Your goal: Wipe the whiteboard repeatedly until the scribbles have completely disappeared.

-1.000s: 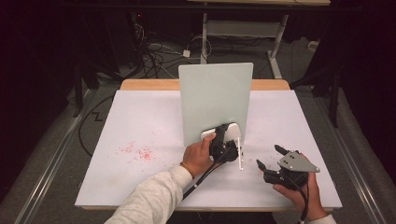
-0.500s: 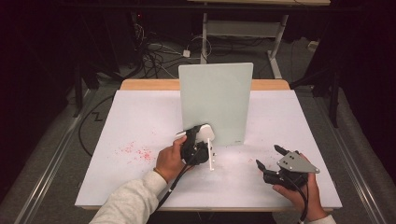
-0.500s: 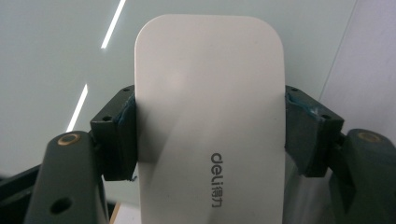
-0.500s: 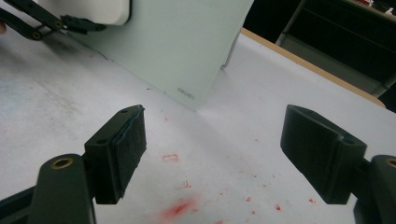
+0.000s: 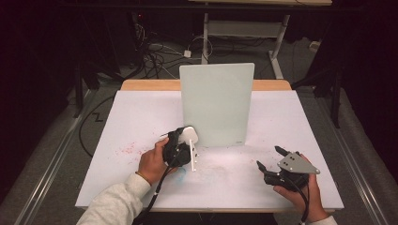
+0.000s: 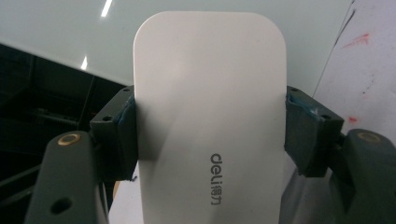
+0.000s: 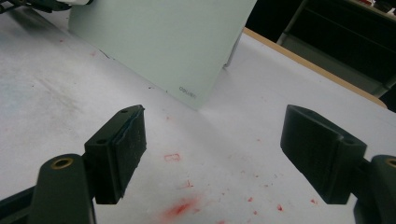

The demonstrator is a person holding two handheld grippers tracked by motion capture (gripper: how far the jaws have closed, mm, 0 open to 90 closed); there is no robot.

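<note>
A pale green glass board (image 5: 216, 103) stands upright in the middle of the white table (image 5: 141, 112). At its lower left corner my left gripper (image 5: 182, 146) is shut on a white eraser block (image 5: 189, 137) with a thin white edge hanging down toward the table. In the left gripper view the eraser (image 6: 210, 107) bears a "deli" mark and sits clamped between both pads, with the board (image 6: 70, 28) just behind it. My right gripper (image 5: 270, 157) rests open near the front right. In the right gripper view its jaws (image 7: 215, 149) are wide apart over bare table, with the board (image 7: 154, 42) ahead.
Red smudges (image 5: 127, 149) mark the table's left part, and more red specks (image 7: 180, 207) lie under the right gripper. A wooden edge (image 5: 150, 85) runs along the table's back. Cables (image 5: 155, 51) and a desk frame (image 5: 239, 28) stand on the floor beyond.
My left gripper has carried the eraser leftward along the foot of the board, from its right half to its lower left corner. The right gripper has stayed put.
</note>
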